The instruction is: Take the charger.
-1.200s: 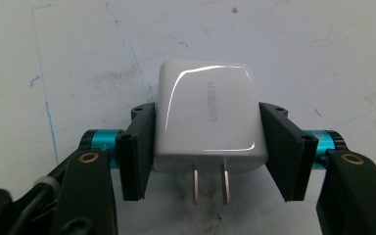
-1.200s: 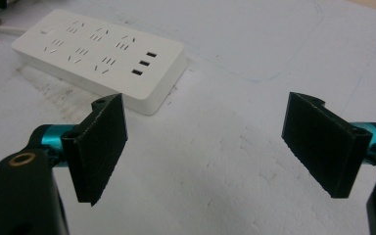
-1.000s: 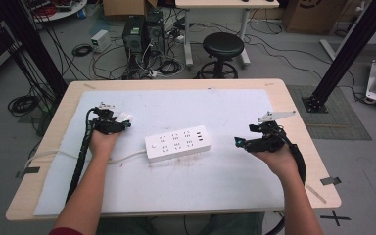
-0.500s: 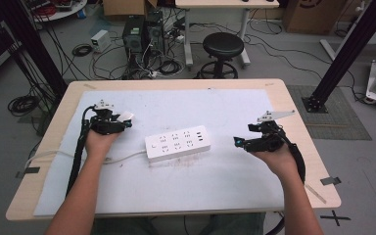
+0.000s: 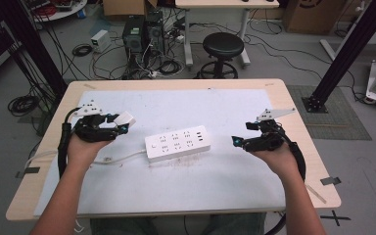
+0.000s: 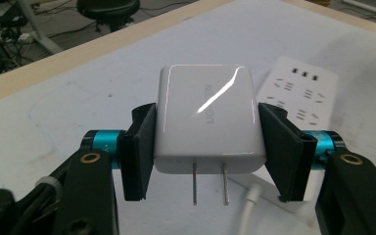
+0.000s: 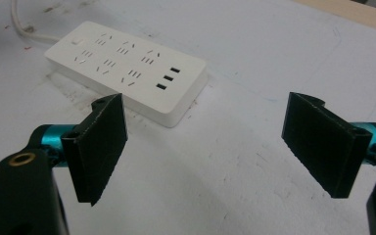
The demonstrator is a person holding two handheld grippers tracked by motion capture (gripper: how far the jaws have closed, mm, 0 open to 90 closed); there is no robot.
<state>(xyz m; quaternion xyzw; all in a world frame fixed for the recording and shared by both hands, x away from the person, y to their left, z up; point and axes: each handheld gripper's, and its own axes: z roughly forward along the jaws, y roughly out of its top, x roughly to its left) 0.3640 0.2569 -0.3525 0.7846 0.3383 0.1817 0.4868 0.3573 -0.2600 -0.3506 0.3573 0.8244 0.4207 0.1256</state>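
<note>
1. The left gripper [image 5: 108, 128], at the left of the high view, is clamping a white charger [image 6: 207, 120] by its two sides; its two metal prongs are pointing down toward the bottom of the left gripper view.
2. The white power strip [image 5: 177, 143] is lying at the centre of the table [image 5: 274, 88], just right of the charger, with its long axis running left to right across the frame and tilting slightly up at the right end.
3. The right gripper [image 5: 240, 142] is hovering at the right of the frame, jaws spread wide and holding nothing.
4. Judging by position, the left hand is nearer the strip's sockets, so I expect the charger to travel rightward and down into one of them.
</note>
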